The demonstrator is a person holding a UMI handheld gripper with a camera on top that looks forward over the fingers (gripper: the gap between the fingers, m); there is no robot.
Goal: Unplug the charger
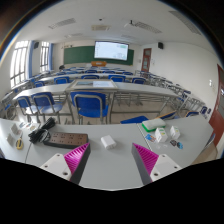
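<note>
- Gripper view: tongs [111, 158] wide open, nothing held. Pink pads [77, 157] face inward over bare white table [110, 175], a broad gap between them.
- Tongs sit high and back from the desk clutter, which reads as an approach/survey stance, not a grasp.
- Beyond and to the left of the left finger: a flat dark slab-like item [67, 139], with dark lumps and cable-like bits [38, 131] further left. The charger is most likely in that cluster, but I can't tell which piece it is, or where the plug seats.
- Beyond and to the right of the right finger: a green-topped box [152, 124] and small white items [170, 135] beside it. Could also be charger hardware; not resolvable.
- Far ahead: rows of blue chairs [89, 105] and desks, green board with a lit screen [110, 49] on the back wall. Irrelevant to the task.
- Judgement: unplugging not started. Next move needs the target identified, then the open jaws lined up on the plug body.
</note>
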